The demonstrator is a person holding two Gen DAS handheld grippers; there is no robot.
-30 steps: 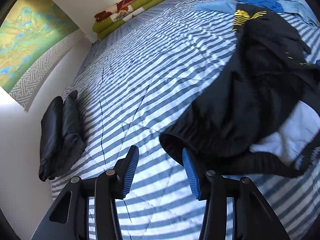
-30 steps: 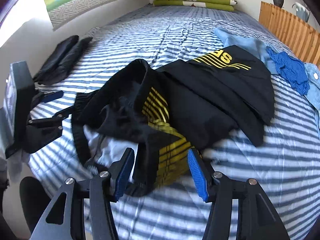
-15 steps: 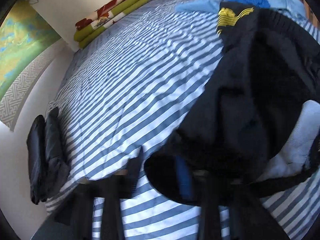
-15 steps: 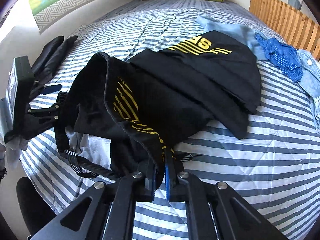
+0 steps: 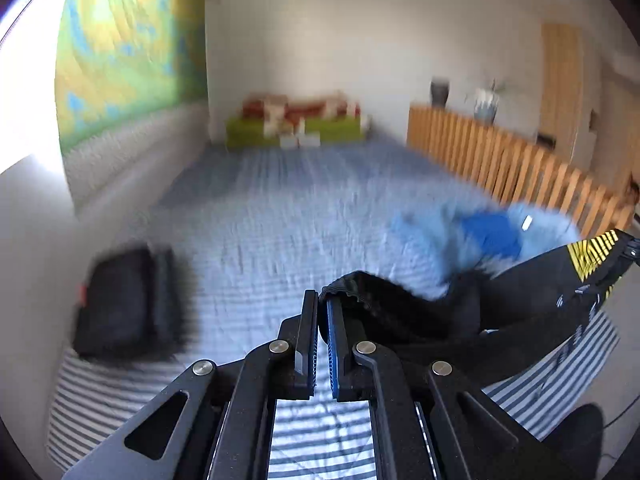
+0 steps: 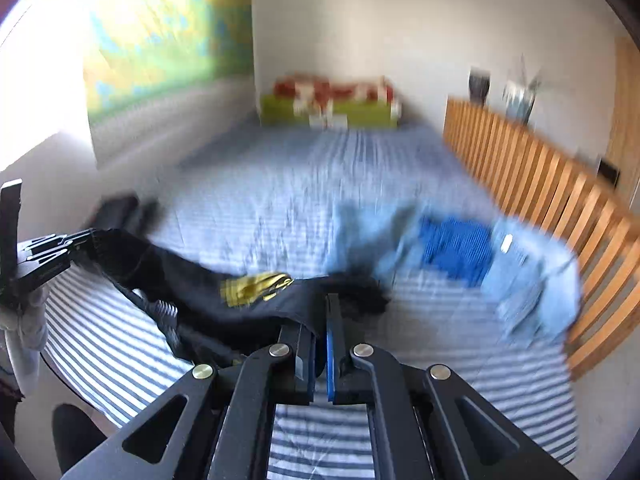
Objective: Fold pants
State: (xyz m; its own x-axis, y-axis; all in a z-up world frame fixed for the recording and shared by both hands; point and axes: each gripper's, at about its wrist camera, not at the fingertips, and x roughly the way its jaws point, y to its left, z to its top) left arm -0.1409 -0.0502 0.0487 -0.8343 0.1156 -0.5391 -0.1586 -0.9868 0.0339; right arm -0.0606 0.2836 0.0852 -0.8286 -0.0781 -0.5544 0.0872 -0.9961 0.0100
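With both jaws nearly closed on fabric: left gripper (image 5: 322,312) pinching the waistband edge, black pants with yellow stripes (image 5: 500,312) slung above the blue-striped bed cover (image 5: 280,208), right gripper (image 6: 321,312) clamping the other edge. Lift-and-spread step, probably; next, laying flat.

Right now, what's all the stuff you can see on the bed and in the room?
Black pants with yellow stripes: one, held up between both grippers above the bed.
Blue-and-white striped bedcover: one, across the bed.
Folded black garment: one, bed's left edge.
Light blue clothes: a blurred pile, right side.
Bright blue cloth: one, on that pile.
Green and red folded blankets: a stack, far end.
Wooden slatted rail: one, right.
Vases: two, atop the rail.
Left gripper: shut on pants.
Right gripper: shut on pants.
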